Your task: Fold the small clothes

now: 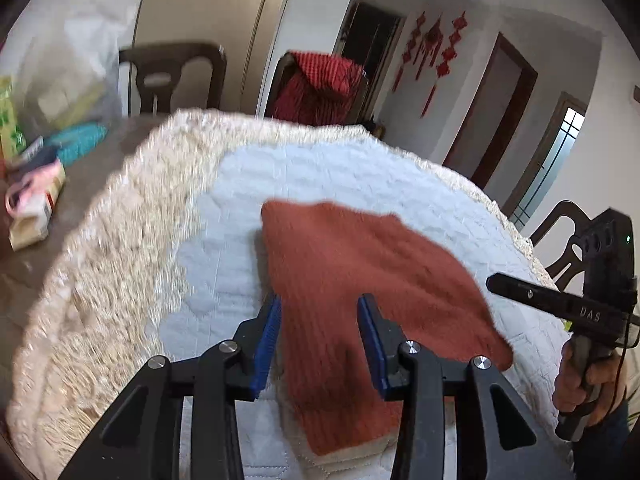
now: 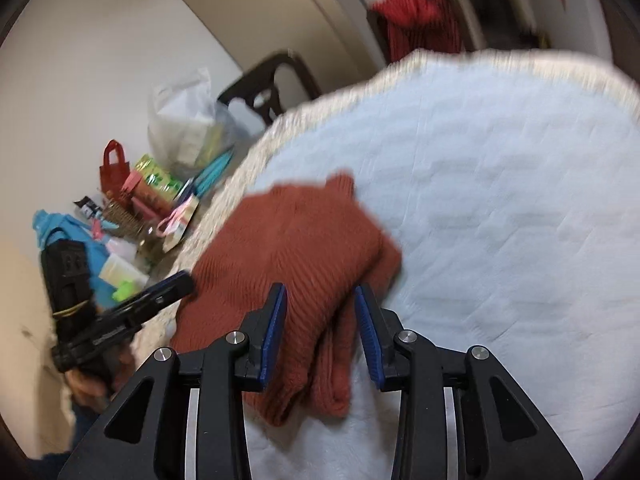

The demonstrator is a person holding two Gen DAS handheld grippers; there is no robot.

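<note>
A small rust-red knitted garment (image 1: 360, 264) lies folded on a white quilted mat (image 1: 304, 172) with a beige fringed border. My left gripper (image 1: 320, 308) hovers at the garment's near left edge. Its blue pads (image 1: 272, 332) stand apart, and the knit lies between and below them without being pinched. In the right wrist view the garment (image 2: 288, 240) shows doubled layers at its near end. My right gripper (image 2: 320, 300) stands over that end with its jaws apart and cloth between them, not squeezed. Each view catches the other gripper: the right one (image 1: 560, 304) and the left one (image 2: 160, 292).
On the brown table (image 1: 28, 272) left of the mat lies clutter: a plastic bag (image 2: 184, 128), a small red bag (image 2: 114, 168), teal and pink items and a carton (image 1: 32, 224). Dark chairs (image 1: 172, 76) stand at the far side, one draped with red cloth (image 1: 320, 88).
</note>
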